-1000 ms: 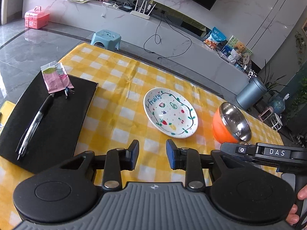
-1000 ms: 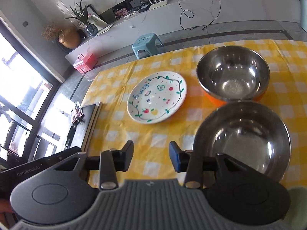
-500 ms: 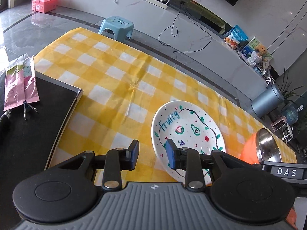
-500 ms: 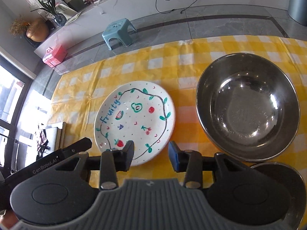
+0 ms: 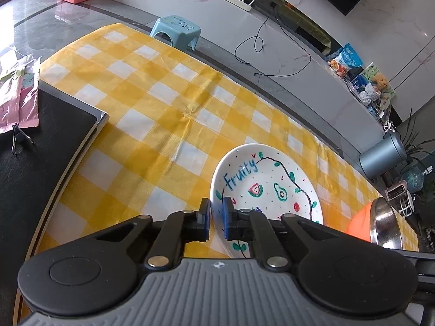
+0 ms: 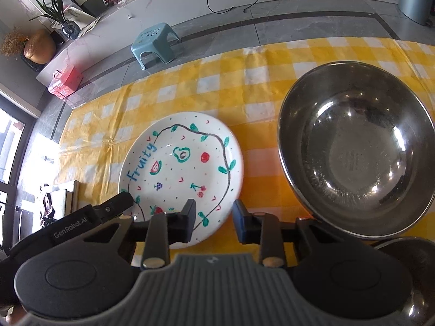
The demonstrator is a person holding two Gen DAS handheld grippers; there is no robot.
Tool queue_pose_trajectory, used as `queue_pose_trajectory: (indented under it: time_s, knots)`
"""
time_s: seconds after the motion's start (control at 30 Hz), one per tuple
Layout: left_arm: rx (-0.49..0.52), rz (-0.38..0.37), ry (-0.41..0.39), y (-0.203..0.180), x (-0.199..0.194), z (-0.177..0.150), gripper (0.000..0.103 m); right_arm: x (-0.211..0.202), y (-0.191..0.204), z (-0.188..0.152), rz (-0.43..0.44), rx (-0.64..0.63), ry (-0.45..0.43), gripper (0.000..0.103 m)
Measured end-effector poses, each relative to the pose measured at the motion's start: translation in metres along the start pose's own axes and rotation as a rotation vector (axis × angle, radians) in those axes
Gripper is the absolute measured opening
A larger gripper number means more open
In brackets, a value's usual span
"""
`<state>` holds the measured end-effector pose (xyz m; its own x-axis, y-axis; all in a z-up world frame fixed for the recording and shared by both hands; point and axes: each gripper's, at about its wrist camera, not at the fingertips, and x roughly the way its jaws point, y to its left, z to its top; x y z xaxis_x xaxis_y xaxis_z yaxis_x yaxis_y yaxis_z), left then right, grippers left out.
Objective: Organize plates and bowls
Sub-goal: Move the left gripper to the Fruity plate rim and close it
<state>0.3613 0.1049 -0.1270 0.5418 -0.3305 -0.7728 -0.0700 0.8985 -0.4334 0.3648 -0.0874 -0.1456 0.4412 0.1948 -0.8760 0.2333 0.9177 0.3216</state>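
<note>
Plate position: we see the white fruit-painted plate (image 5: 267,190) lying flat on the yellow-checked table (image 5: 152,125), at about 12 to 1 o'clock from our left hand-held gripper (image 5: 216,218).
Left hand-held gripper: its two fingers stand on either side of the plate's near-left rim, one outside the edge and one over the plate's inner face; the gap between them is narrow. We judge it clenched on the rim or all but so; contact of both pads is not plain from this view.
Right hand-held gripper: our right hand-held gripper (image 6: 213,224) is spread wide and holds nothing; its left finger overlaps the plate's near edge in the picture, its right finger is over bare cloth.
Plate from the right: at 11 to 12 o'clock, close in front.
Bowls: the large steel bowl (image 6: 356,149) with the orange outside sits at 1 to 2 o'clock from the right hand-held gripper, just beside the plate but apart from it; a second steel bowl (image 6: 418,271) shows at 4 o'clock, partly cut off by the frame.
Nearer hand: the left, since it is already astride the rim.
Axis: the plate is round, so no long axis matters; what counts is that the rim runs between the left fingers, roughly along the 6-to-12 line.
Our judgement: the coming move turns on this rim grip.
</note>
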Motion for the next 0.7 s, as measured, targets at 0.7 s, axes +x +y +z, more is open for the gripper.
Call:
queue_pose_trajectory:
  time_s: [0.7]
  knots:
    - [0.145,0.105,0.017,0.012,-0.039,-0.018,0.000,-0.009,0.011,-0.044,0.115,-0.069,0.077,0.012]
